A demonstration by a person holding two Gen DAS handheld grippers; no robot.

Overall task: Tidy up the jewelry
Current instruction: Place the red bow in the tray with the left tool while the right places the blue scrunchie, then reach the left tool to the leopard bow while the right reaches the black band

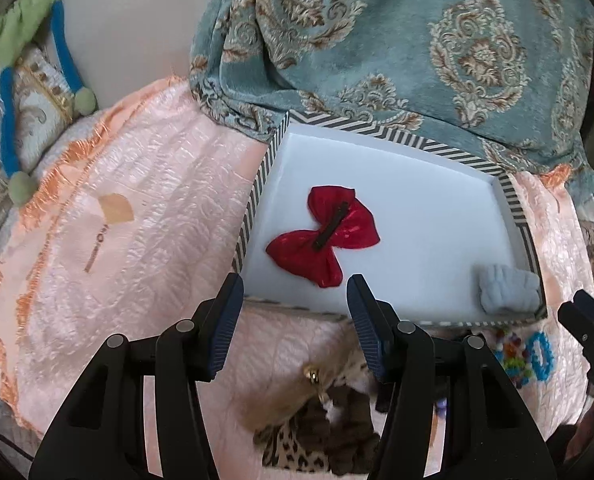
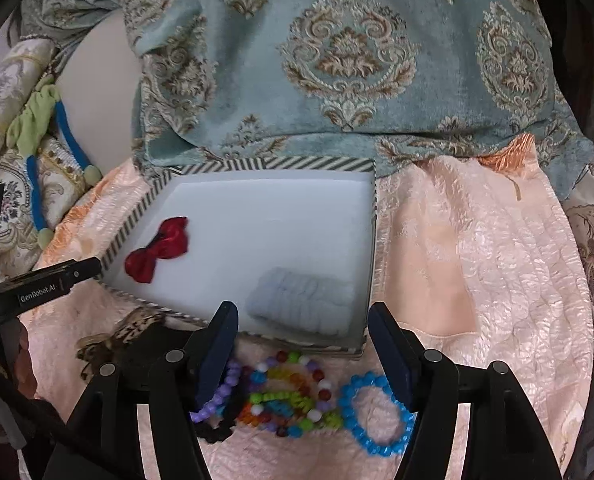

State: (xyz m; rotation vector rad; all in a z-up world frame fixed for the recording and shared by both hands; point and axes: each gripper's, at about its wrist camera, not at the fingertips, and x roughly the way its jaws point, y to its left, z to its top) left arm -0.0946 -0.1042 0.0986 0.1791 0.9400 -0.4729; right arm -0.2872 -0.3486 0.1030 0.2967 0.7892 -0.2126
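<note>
The left gripper and right gripper both stand with jaws parted and nothing between them, poised over the near edge of a striped-rim white tray. Inside lie a red bow clip and a pale blue scrunchie. Beaded bracelets rest on the pink cloth, just before the tray.

Light was soft, even and moderately bright in both views; shadows were faint. The white floor of the striped-rim shallow box looked slightly washed out. Fisheye bending and dark vignetting marked the corners. Nearest items below the lens were blurred.
</note>
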